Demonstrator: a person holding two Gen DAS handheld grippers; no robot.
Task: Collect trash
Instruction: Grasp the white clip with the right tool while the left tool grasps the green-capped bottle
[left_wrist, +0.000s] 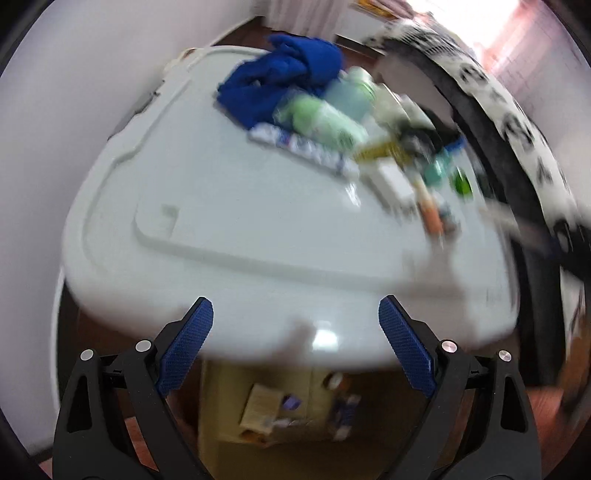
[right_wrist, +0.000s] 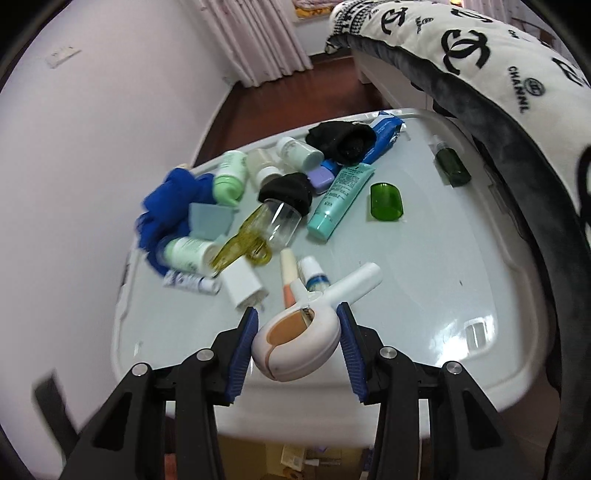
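Clutter covers a white plastic lid (right_wrist: 424, 240): small bottles, a teal tube (right_wrist: 340, 199), a green cap (right_wrist: 386, 203), a clear jar (right_wrist: 279, 221), a blue cloth (right_wrist: 166, 206) and a black cloth (right_wrist: 340, 140). My right gripper (right_wrist: 297, 312) is shut on a white clip with a peach insert (right_wrist: 295, 343), held just above the lid's near edge. The left wrist view is blurred. In it my left gripper (left_wrist: 295, 303) stands open over the near edge of the lid (left_wrist: 221, 184), with nothing between its fingers. The blue cloth (left_wrist: 288, 77) lies far behind it.
A yellowish box (left_wrist: 280, 406) holding several packets sits on the floor below the lid's front edge. A black-and-white printed cushion (right_wrist: 480, 55) overhangs the lid's right side. A dark green bottle (right_wrist: 452, 166) lies near it. A pale wall runs along the left.
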